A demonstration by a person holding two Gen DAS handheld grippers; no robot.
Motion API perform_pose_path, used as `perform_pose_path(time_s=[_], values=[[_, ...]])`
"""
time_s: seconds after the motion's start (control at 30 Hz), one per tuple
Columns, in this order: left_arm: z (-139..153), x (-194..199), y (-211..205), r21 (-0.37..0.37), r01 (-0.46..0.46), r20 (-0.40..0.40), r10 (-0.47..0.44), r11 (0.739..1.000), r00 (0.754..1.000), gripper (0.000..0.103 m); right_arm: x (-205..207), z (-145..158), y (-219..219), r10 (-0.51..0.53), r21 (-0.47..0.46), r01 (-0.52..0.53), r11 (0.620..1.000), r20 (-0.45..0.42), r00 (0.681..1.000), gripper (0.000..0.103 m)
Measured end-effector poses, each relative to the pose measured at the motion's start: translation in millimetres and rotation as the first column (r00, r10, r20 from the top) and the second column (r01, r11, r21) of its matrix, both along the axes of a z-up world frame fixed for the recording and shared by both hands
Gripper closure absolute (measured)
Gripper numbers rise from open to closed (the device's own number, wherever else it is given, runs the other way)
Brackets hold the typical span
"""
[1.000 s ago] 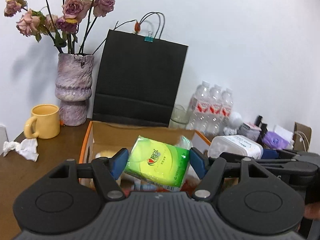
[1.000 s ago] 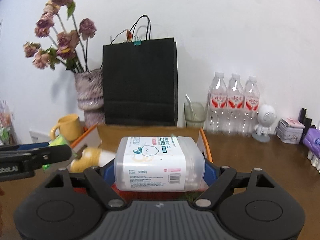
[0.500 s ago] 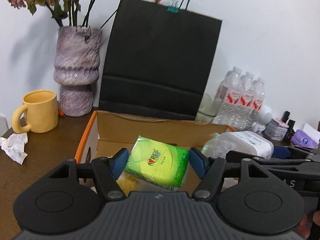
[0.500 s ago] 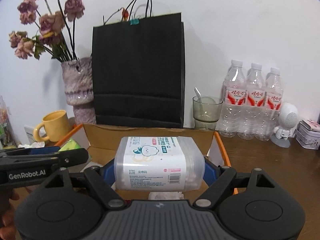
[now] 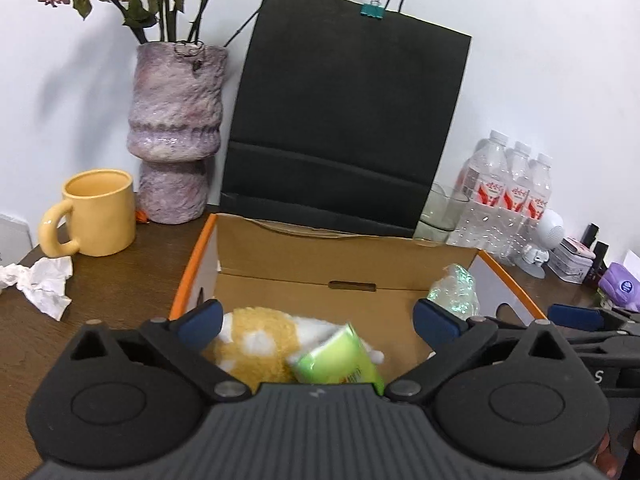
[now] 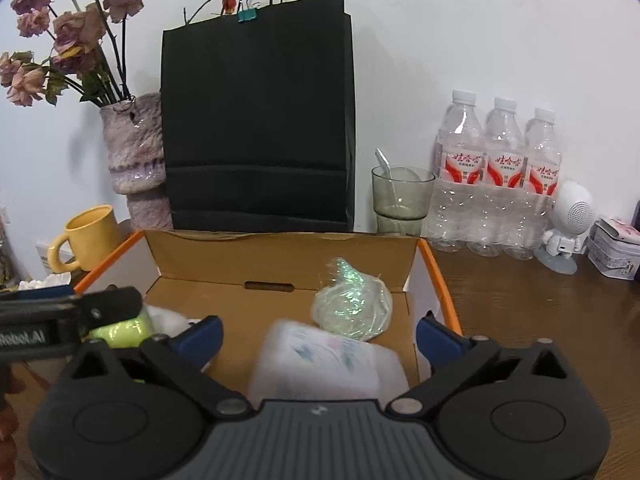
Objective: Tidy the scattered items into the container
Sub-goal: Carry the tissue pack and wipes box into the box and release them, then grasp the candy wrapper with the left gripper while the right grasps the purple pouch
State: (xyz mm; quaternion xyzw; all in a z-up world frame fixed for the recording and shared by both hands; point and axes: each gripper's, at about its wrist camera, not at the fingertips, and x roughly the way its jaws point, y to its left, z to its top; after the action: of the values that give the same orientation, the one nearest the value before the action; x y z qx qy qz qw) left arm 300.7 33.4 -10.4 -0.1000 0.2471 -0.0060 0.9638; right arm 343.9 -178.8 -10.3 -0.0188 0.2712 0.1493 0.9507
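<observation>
An open cardboard box with orange edges (image 5: 320,252) (image 6: 280,256) stands on the brown table. My left gripper (image 5: 316,318) is open above it; the green tissue pack (image 5: 340,362) lies blurred below it, against a yellow and white plush toy (image 5: 256,344). My right gripper (image 6: 318,334) is open too; the white wipes pack (image 6: 320,364) is blurred below it inside the box. A shiny greenish wrapped bundle (image 6: 352,308) (image 5: 454,292) lies at the box's back right. The green pack also shows in the right wrist view (image 6: 120,332).
Behind the box stand a black paper bag (image 6: 256,128), a purple vase with dried roses (image 5: 176,128), a yellow mug (image 5: 96,212), a glass with a spoon (image 6: 400,200) and three water bottles (image 6: 496,176). Crumpled tissue (image 5: 44,284) lies left; a white figurine (image 6: 568,224) and tin right.
Both grippers opened. The green tissue pack and the white wipes pack left the jaws and dropped into the box. Both grippers moved closer over the box.
</observation>
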Motion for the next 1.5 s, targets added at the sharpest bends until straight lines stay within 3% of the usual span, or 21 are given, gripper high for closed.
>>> perform_pose_path(time_s=[0.77, 0.93, 1.13, 1.33, 1.5], values=[[6, -10, -2, 0.001, -0.002, 0.01, 0.002, 1.0, 1.0, 0.0, -6, 6, -2, 0.011, 0.006, -0.011, 1.0, 0.0, 1.0, 0.0], [14, -32, -1, -0.005, 0.01, 0.034, -0.01, 1.0, 0.999, 0.0, -22, 15, -14, 0.011, 0.013, -0.011, 1.0, 0.025, 1.0, 0.0], [12, -67, -1, -0.004, 0.035, 0.009, -0.035, 0.999, 0.999, 0.0, -54, 17, -35, -0.001, -0.003, 0.001, 1.0, 0.034, 0.999, 0.0], [-3, -101, -4, 0.008, 0.052, -0.055, -0.052, 0.999, 0.997, 0.0, -90, 4, -50, 0.0, -0.022, 0.0, 1.0, -0.006, 1.0, 0.0], [-15, -136, 2, 0.019, 0.029, -0.09, -0.027, 0.999, 0.996, 0.0, -124, -14, -43, 0.059, -0.009, -0.06, 0.998, -0.058, 0.997, 0.0]])
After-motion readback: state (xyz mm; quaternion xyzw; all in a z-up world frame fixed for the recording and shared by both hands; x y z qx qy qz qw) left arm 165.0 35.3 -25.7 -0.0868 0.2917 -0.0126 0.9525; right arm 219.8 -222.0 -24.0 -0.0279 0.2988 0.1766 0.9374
